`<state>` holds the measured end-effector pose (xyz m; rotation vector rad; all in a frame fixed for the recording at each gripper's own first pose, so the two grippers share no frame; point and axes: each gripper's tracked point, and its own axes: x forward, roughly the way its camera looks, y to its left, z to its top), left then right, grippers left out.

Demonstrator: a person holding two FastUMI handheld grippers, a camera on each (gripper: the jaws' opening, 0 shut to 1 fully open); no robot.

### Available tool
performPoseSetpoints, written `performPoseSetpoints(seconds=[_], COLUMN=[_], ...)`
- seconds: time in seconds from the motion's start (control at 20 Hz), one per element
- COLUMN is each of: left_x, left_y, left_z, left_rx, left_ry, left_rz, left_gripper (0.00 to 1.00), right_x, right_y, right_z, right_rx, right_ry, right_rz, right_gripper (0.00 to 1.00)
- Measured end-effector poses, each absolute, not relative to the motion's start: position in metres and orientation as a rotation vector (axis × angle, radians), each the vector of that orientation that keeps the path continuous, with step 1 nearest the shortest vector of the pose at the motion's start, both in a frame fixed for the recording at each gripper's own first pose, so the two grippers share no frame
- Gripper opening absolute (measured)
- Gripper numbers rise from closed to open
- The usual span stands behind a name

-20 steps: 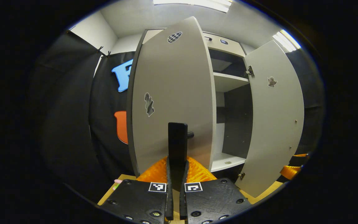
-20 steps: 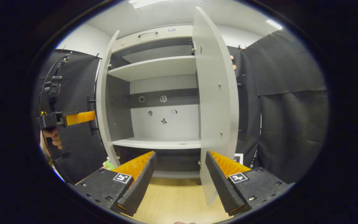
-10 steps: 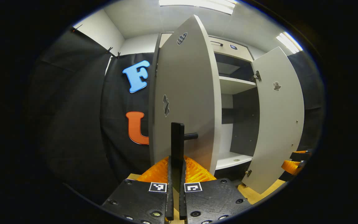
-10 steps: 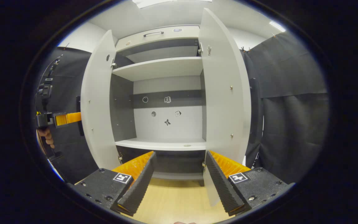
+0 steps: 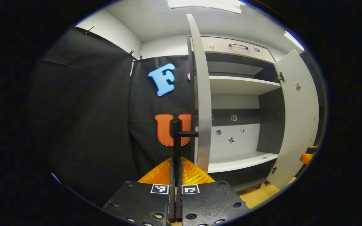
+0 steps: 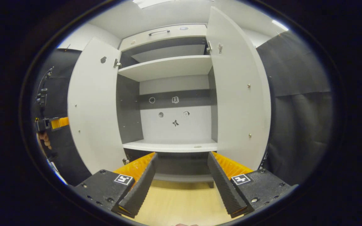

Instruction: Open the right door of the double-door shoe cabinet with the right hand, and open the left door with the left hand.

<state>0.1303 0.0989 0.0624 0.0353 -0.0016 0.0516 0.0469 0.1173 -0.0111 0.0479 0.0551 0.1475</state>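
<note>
Doors both swung wide: left door (image 5: 201,103) edge-on to you, right door (image 6: 239,94) clear. Your left gripper (image 5: 177,157) is clamped tight on the door handle (image 5: 181,134); right gripper (image 6: 181,175) hangs wide open, holding nothing. Looks like the final step; next, release the handle and back off straight.
</note>
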Motion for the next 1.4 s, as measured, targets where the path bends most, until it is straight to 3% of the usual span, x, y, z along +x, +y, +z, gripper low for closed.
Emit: performPoseSetpoints(seconds=[0.25, 0.35, 0.7, 0.95, 1.0, 1.05, 1.1, 1.2, 1.25, 1.35, 1.4], left_x=[0.124, 0.111, 0.113, 0.115, 0.114, 0.114, 0.117, 0.119, 0.119, 0.123, 0.123], left_y=[0.104, 0.088, -0.001, -0.029, -0.034, -0.037, -0.04, -0.046, -0.046, -0.046, -0.046], left_z=[0.069, 0.068, 0.037, 0.017, 0.014, 0.012, 0.009, 0.007, 0.008, 0.016, 0.019], left_rx=[-0.007, -0.025, -0.063, -0.042, -0.045, -0.045, -0.039, -0.019, -0.013, 0.001, 0.005], left_ry=[-0.034, -0.032, 0.025, 0.05, 0.062, 0.066, 0.064, 0.061, 0.046, 0.01, 0.003], left_rz=[0.071, 0.033, -0.152, -0.208, -0.221, -0.221, -0.225, -0.22, -0.209, -0.181, -0.172], left_gripper=[0.04, 0.0, 0.0, 0.0, 0.14, 0.19, 0.43, 0.52, 0.8, 0.96, 0.97], right_x=[0.04, 0.038, 0.033, 0.022, 0.021, 0.02, 0.019, 0.018, 0.018, 0.018, 0.019], right_y=[0.119, 0.114, 0.093, 0.071, 0.068, 0.065, 0.062, 0.055, 0.054, 0.058, 0.059], right_z=[-0.009, -0.011, -0.023, -0.022, -0.022, -0.024, -0.025, -0.028, -0.029, -0.028, -0.027], right_rx=[0.016, 0.007, 0.026, 0.036, 0.038, 0.035, 0.031, 0.024, 0.023, 0.025, 0.03], right_ry=[0.04, 0.041, 0.069, 0.061, 0.059, 0.06, 0.064, 0.07, 0.07, 0.067, 0.061], right_rz=[0.143, 0.121, 0.091, 0.062, 0.052, 0.039, 0.03, 0.023, 0.025, 0.036, 0.04], right_gripper=[0.99, 0.96, 0.99, 0.97, 0.99, 0.99, 0.99, 0.99, 0.99, 0.99, 0.99])
